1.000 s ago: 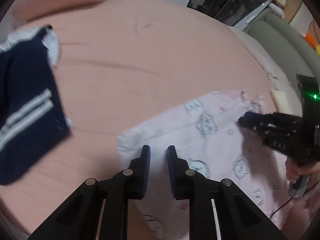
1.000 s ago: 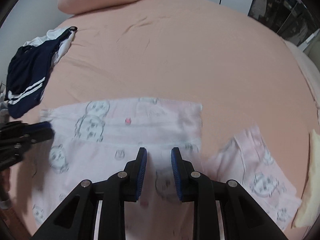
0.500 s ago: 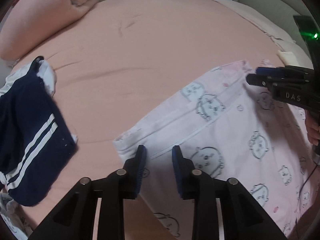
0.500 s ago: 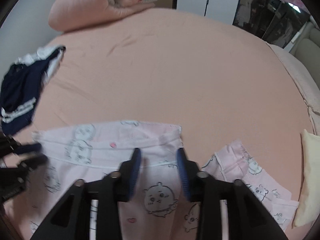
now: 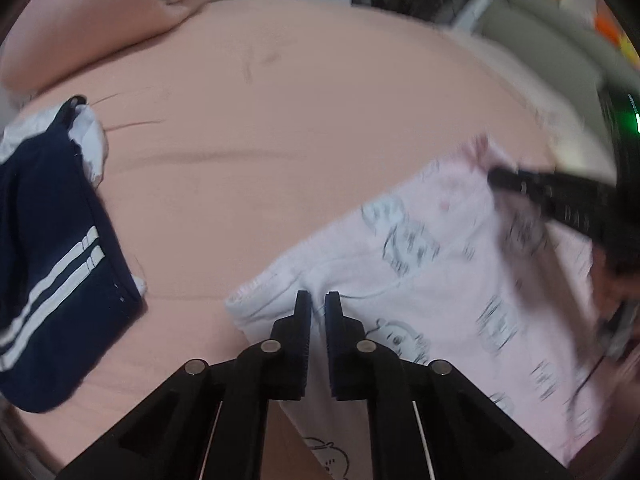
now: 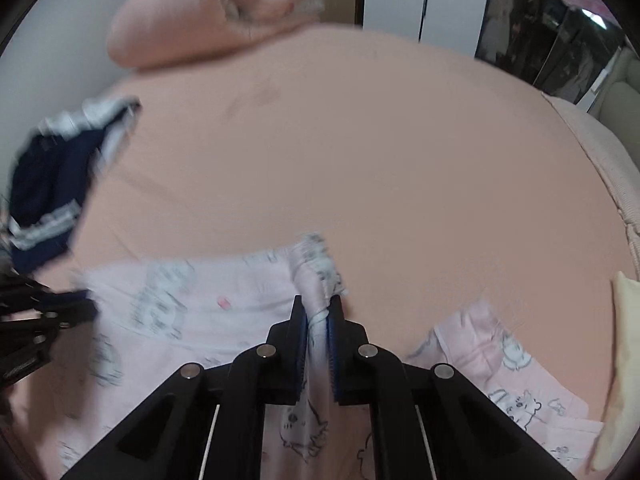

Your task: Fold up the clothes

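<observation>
Pale pink pyjama bottoms (image 5: 440, 280) printed with cartoon faces lie spread on the peach bed sheet (image 5: 300, 120). My left gripper (image 5: 318, 304) is shut on their near left waistband edge. In the right wrist view the same bottoms (image 6: 200, 320) stretch leftward to the left gripper (image 6: 86, 304) at their far corner. There my right gripper (image 6: 318, 308) is shut on a bunched fold of the cloth, which stands up between the fingers. From the left wrist view the right gripper (image 5: 496, 180) appears blurred at the garment's far right corner.
Navy shorts with white stripes (image 5: 48, 260) lie at the left, also visible as navy shorts (image 6: 52, 184). A second pink printed piece (image 6: 500, 360) and a pale yellow item (image 6: 620, 340) sit at the right. A rolled pink duvet (image 6: 200, 20) lies at the head.
Both grippers have gone from open to shut on the pink bottoms. The right one now lifts a bunched fold of the waistband. Both views are blurred by motion.
</observation>
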Demonstrator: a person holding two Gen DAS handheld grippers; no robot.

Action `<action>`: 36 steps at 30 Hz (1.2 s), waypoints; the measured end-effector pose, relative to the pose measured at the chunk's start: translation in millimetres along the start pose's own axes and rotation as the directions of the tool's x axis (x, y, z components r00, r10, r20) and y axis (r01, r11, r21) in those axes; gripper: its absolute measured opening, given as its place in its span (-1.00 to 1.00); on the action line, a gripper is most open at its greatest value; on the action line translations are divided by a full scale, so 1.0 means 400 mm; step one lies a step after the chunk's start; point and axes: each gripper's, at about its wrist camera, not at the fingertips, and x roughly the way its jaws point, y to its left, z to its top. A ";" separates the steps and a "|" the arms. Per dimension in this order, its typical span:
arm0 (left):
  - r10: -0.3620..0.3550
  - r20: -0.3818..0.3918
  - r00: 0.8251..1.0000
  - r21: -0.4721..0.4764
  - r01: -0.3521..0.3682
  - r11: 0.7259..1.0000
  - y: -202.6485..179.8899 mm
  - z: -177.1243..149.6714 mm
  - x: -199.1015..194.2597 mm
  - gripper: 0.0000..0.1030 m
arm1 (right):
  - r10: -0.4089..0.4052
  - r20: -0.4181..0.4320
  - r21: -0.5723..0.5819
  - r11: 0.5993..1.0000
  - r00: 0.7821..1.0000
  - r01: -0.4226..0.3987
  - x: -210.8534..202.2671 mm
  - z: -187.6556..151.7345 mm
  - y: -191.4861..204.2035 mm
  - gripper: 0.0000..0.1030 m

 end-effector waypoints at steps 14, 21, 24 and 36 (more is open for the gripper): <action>0.077 0.029 0.997 0.007 -0.077 0.997 0.007 0.030 0.022 -0.71 | 0.009 0.129 0.041 0.999 0.992 -0.015 -0.078 -0.011 -0.061 -0.56; 0.006 -0.031 0.999 -0.025 -0.006 1.000 0.015 0.026 0.038 -0.71 | 0.011 -0.057 -0.135 0.991 0.998 -0.018 0.011 -0.033 0.029 -0.22; -0.027 -0.052 0.998 0.035 0.029 0.999 0.019 0.018 0.051 -0.71 | -0.005 -0.135 -0.189 0.982 0.991 -0.020 0.081 -0.054 0.056 -0.60; -0.036 0.024 0.999 0.019 0.035 0.999 0.036 0.019 0.021 -0.86 | 0.120 0.005 -0.042 0.992 0.993 -0.120 -0.022 -0.092 0.019 -0.92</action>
